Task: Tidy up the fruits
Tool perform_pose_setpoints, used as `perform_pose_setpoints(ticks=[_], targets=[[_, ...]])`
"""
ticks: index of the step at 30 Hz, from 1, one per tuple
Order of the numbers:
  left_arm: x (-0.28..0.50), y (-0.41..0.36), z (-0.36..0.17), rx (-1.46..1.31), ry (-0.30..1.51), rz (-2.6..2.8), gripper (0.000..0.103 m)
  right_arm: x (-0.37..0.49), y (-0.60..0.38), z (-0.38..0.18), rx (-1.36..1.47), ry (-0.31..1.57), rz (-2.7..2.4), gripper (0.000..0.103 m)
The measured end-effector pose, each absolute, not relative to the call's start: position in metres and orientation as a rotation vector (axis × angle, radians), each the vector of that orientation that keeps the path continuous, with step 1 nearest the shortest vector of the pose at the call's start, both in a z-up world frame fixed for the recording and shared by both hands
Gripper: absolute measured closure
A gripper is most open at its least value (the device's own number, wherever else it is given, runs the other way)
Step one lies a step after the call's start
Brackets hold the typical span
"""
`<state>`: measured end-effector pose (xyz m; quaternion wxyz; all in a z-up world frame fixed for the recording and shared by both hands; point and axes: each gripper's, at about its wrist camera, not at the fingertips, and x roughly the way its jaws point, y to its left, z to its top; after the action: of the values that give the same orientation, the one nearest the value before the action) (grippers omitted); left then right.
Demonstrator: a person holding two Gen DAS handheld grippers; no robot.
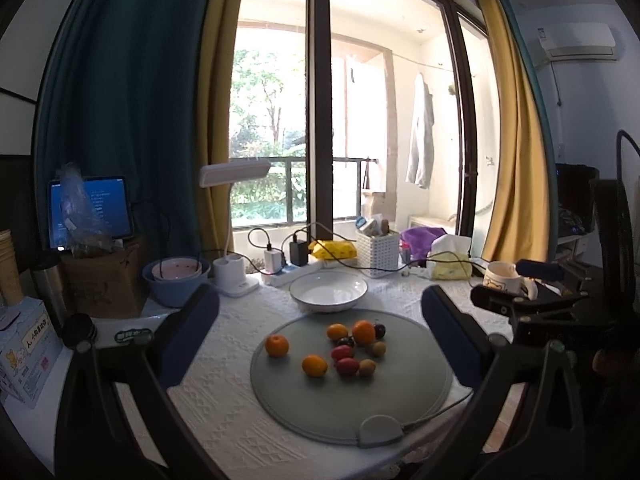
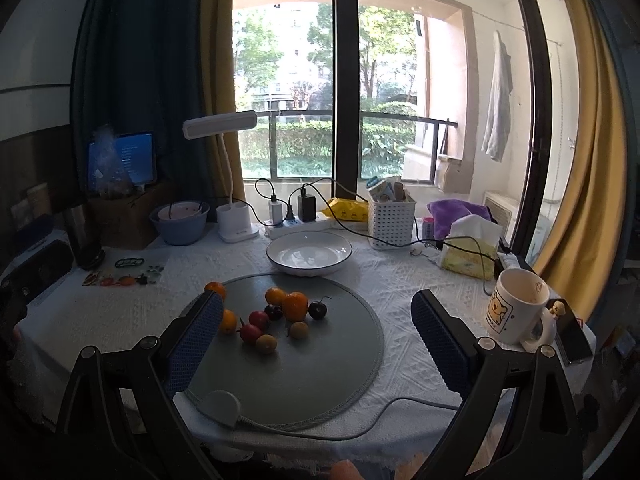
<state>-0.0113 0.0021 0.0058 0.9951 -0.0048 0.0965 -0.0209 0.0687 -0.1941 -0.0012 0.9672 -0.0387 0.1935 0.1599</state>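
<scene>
Fruits (image 2: 276,314) sit clustered on the round grey mat (image 2: 320,368), just before the white bowl (image 2: 309,255) — both grippers, left (image 1: 320,332) and right (image 2: 316,344), hover level above the mat's near edge, jaws spread wide, empty.

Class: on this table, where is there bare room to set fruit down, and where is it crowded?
Free: the empty white bowl; the near half of the round grey mat; the cloth between that mat and the cartoon mug. Crowded: the mat's far-left part, with the clustered fruits, and the back edge by the white power strip.
</scene>
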Motion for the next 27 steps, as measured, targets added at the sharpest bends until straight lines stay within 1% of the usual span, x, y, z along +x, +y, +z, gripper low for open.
perform_pose_setpoints(ticks=[8, 14, 16, 20, 22, 25, 26, 27], targets=[[0.001, 0.005, 0.004, 0.003, 0.211, -0.021, 0.001, 0.074, -0.197, -0.003, -0.079, 0.394, 0.344, 0.006], [0.028, 0.006, -0.005, 0.018, 0.270, -0.023, 0.001, 0.092, -0.193, -0.011, -0.085, 0.428, 0.356, 0.007], [0.037, 0.007, -0.010, 0.016, 0.287, -0.024, 0.001, 0.101, -0.190, -0.014, -0.092, 0.445, 0.359, 0.010], [0.054, 0.011, -0.022, 0.001, 0.332, -0.034, 0.002, 0.115, -0.186, -0.021, -0.102, 0.464, 0.359, 0.012], [0.063, 0.012, -0.030, 0.007, 0.359, -0.034, 0.002, 0.123, -0.184, -0.025, -0.104, 0.481, 0.358, 0.017], [0.077, 0.016, -0.040, 0.010, 0.393, -0.029, 0.002, 0.134, -0.182, -0.033, -0.110, 0.509, 0.358, 0.017], [0.080, 0.018, -0.042, 0.006, 0.401, -0.028, 0.004, 0.138, -0.180, -0.035, -0.112, 0.517, 0.358, 0.018], [0.084, 0.020, -0.045, 0.001, 0.410, -0.027, 0.008, 0.142, -0.179, -0.037, -0.114, 0.525, 0.358, 0.019]])
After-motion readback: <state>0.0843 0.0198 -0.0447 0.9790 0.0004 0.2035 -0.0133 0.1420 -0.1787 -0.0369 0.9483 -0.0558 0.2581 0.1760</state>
